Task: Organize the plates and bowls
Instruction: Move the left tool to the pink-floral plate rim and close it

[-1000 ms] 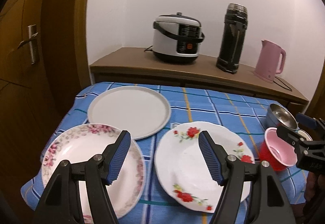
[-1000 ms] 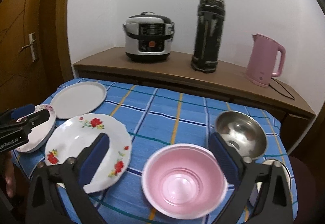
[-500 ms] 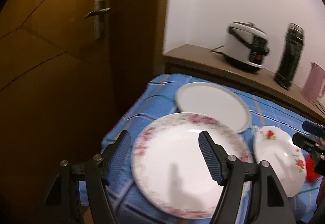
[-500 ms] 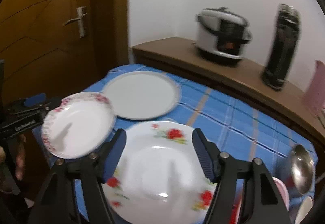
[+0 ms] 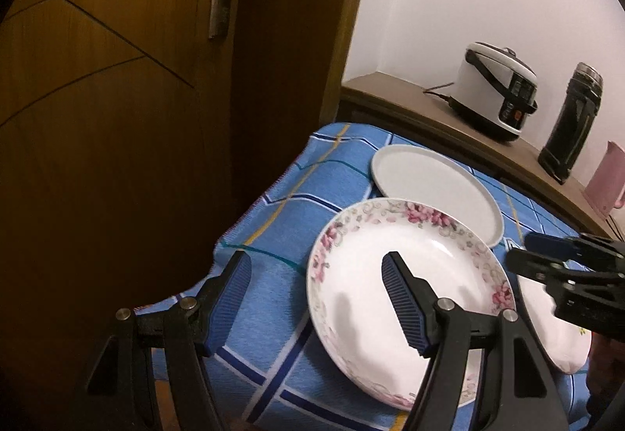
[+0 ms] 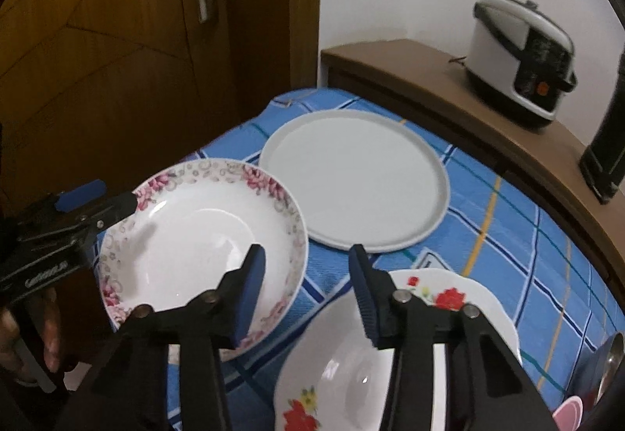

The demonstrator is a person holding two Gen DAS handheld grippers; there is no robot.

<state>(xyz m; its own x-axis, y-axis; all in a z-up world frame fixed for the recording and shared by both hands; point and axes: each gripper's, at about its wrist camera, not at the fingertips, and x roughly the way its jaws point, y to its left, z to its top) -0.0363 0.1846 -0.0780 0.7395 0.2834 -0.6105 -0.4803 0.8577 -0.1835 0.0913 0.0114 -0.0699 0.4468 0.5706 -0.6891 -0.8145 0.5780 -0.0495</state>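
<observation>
A pink-flowered deep plate [image 5: 406,286] [image 6: 195,243] lies at the table's left front corner. My left gripper [image 5: 312,294] is open, straddling its left rim; it also shows in the right wrist view [image 6: 97,204]. A plain grey plate [image 5: 433,189] [image 6: 355,177] lies behind it. A red-flowered plate [image 6: 371,360] [image 5: 554,337] lies to the right. My right gripper [image 6: 308,294] is open above the gap between the two flowered plates; it also shows in the left wrist view [image 5: 554,267].
The table has a blue checked cloth [image 6: 508,220]. A wooden door [image 5: 117,79] stands close on the left. A sideboard [image 6: 429,79] behind holds a rice cooker [image 6: 519,60], black thermos [image 5: 570,118] and pink kettle [image 5: 605,181]. A steel bowl [image 6: 609,364] and pink bowl [image 6: 570,415] lie far right.
Both grippers have swung left toward the table's left corner. The left one now straddles the pink-flowered plate's left rim; the right one has left the pink bowl and hovers by the flowered plates.
</observation>
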